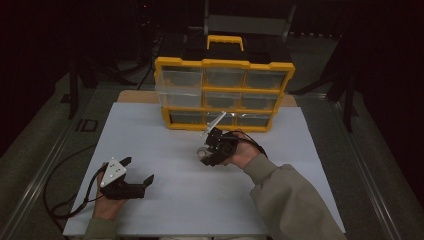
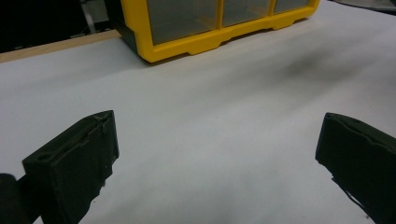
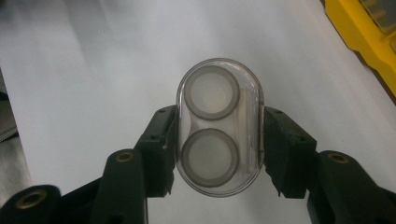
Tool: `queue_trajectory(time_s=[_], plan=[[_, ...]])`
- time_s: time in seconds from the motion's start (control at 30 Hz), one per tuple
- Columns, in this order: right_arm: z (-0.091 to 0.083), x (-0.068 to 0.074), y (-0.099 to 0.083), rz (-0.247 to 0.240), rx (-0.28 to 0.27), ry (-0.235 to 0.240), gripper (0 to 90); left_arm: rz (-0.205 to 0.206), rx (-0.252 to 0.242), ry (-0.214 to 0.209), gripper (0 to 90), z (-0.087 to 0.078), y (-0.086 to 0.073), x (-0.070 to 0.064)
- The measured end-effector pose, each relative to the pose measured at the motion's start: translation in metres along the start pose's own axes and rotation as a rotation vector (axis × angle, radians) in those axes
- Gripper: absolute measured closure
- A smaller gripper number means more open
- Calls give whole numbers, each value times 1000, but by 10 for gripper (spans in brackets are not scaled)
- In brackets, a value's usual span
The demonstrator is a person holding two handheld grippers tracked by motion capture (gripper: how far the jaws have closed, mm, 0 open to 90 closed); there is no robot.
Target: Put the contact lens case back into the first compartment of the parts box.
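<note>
- Your left tool rests low on the white tabletop, jaws wide apart, nothing between them.
- Your right tool is clamped on a clear oval case with two round rings inside, held above the tabletop, just before the yellow organizer.

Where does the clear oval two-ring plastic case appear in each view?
High view: the clear oval plastic case is at table centre, in the right gripper, just before the yellow drawer organiser.
Left gripper view: not in it.
Right gripper view: centre, clamped between the black fingers.
Shared landmark: the yellow drawer organiser, top in the left gripper view, top right in the right gripper view.
</note>
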State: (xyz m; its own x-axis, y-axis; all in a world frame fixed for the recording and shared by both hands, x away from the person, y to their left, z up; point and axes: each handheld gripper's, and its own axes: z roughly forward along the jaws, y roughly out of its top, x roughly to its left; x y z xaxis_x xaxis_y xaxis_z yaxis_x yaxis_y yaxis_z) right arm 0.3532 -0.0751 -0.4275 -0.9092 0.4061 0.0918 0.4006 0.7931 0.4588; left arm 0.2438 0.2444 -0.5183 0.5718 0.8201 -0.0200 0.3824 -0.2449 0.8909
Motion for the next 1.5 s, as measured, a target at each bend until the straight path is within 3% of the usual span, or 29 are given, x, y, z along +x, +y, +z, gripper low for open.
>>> queue_trajectory(time_s=[0.8, 1.5], plan=[[-25, -6, 14, 10, -21, -9, 487, -2, -3, -2, 3, 0, 0, 0], [-50, -5, 34, -34, -51, -21, 487, 0, -6, -4, 3, 0, 0, 0]])
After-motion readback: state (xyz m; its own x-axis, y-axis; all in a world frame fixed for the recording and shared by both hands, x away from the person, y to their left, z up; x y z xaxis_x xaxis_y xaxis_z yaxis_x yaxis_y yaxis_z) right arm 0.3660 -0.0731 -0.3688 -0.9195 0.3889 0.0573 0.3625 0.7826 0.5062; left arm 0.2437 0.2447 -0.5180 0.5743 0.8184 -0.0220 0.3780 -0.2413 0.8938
